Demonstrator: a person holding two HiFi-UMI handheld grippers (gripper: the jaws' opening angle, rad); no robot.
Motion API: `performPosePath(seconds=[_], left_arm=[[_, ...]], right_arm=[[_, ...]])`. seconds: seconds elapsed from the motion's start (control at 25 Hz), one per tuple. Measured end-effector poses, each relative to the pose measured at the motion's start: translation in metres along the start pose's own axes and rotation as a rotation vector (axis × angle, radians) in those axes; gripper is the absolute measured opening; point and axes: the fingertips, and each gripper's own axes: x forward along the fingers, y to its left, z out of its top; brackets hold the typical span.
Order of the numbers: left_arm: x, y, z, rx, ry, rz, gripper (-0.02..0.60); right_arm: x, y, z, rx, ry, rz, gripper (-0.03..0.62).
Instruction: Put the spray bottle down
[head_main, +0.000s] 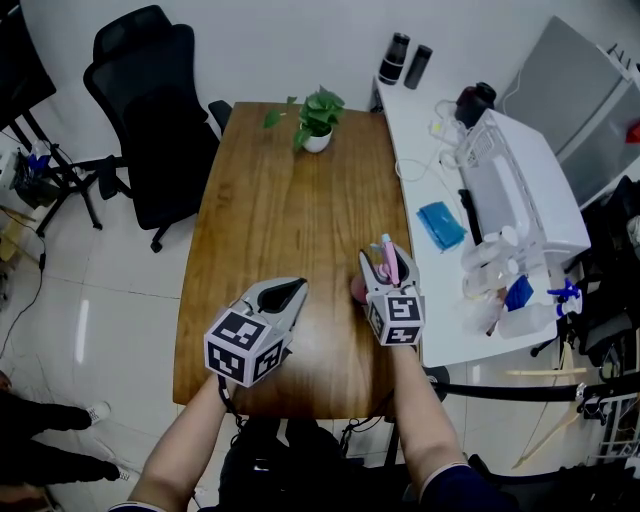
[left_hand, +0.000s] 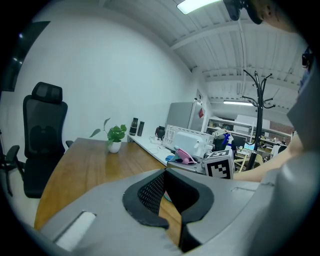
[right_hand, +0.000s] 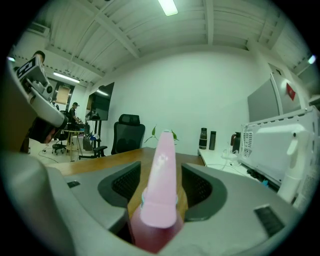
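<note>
Wooden table (head_main: 270, 215) bare ahead of left gripper (head_main: 297, 289) up to potted plant (head_main: 318, 124) at far edge; cluttered white desk (head_main: 415, 205) borders right side; office chair (head_main: 148, 105) beyond far-left corner.

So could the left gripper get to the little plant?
Probably yes, with a long stretch. The left gripper holds nothing, and only open wood of the table lies between it and the plant at the far end.

Plant pot (head_main: 317, 142) way back at the far edge of the desk (head_main: 270, 220), spray bottle (head_main: 389, 262) by the right edge, chair (head_main: 150, 110) off past the far-left corner.
</note>
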Motion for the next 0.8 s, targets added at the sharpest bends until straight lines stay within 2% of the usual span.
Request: performPosePath(seconds=[0.08,0.2,0.4,0.56,0.68,0.72,0.8], left_arm=[[-0.001,0.002,0.0,-0.003,0.0,0.001,0.011],[-0.002,0.003,-0.001,-0.006,-0.003,0.001,0.011],[-0.007,0.001,0.003,-0.013,-0.022,-0.005,0.011],[-0.019,-0.002,0.019,-0.004,-0.06,-0.016,0.011],[-0.029,-0.007,0.036,0.008,-0.098,-0.024,0.011],[-0.031,-0.01,0.041,0.018,-0.108,-0.027,0.011],[-0.035,-0.014,0.05,0.035,-0.125,-0.034,0.011]], right_arm=[[-0.001,0.001,0.002,0.028,-0.012,0.008,0.342],[-0.01,0.001,0.001,0.053,-0.013,0.003,0.367],[-0.062,0.004,0.009,0.091,-0.031,-0.014,0.361],[-0.105,0.025,0.064,0.079,-0.122,0.069,0.296],[-0.11,0.042,0.091,0.088,-0.149,0.134,0.174],[-0.11,0.048,0.097,0.082,-0.154,0.153,0.172],[-0.109,0.06,0.108,0.066,-0.166,0.183,0.121]])
